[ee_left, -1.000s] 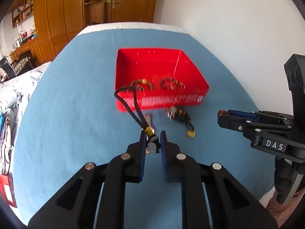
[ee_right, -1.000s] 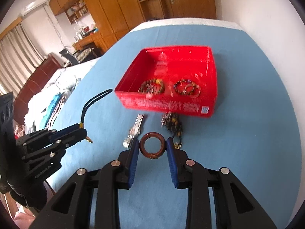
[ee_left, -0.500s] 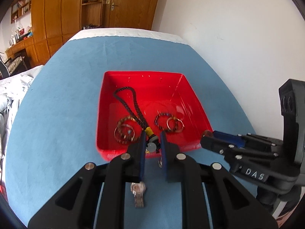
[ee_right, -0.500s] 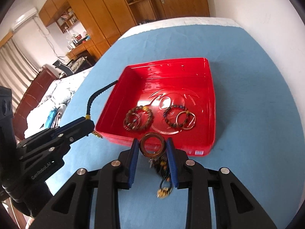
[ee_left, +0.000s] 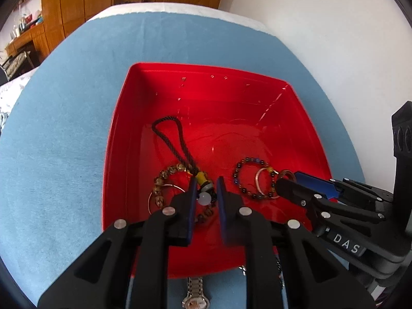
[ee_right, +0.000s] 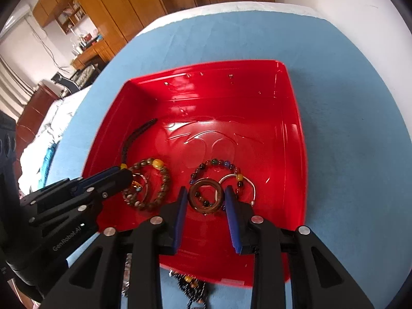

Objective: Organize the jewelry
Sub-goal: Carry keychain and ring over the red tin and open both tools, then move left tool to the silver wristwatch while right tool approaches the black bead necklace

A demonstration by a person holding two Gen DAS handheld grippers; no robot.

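Note:
A red tray (ee_left: 121,118) (ee_right: 296,118) sits on the blue cloth. My left gripper (ee_left: 205,193) is over its near part, shut on the beaded end of a black cord pendant (ee_left: 177,146), whose loop lies on the tray floor. My right gripper (ee_right: 206,197) is beside it, shut on a brown ring bangle (ee_right: 205,197) held just above a dark bead bracelet (ee_right: 219,166) and a thin silver bangle (ee_right: 247,180). A brown bead bracelet (ee_right: 152,188) lies at the tray's near left.
A silver wristwatch (ee_left: 195,293) and a dark beaded necklace (ee_right: 193,285) lie on the cloth just in front of the tray. A white wall stands at the right; wooden cabinets (ee_right: 116,5) and a bed (ee_right: 51,128) are at the far left.
Both grippers have moved forward from the cloth to over the tray, carrying the cord pendant and the brown bangle. The cord's loop now lies inside the tray.

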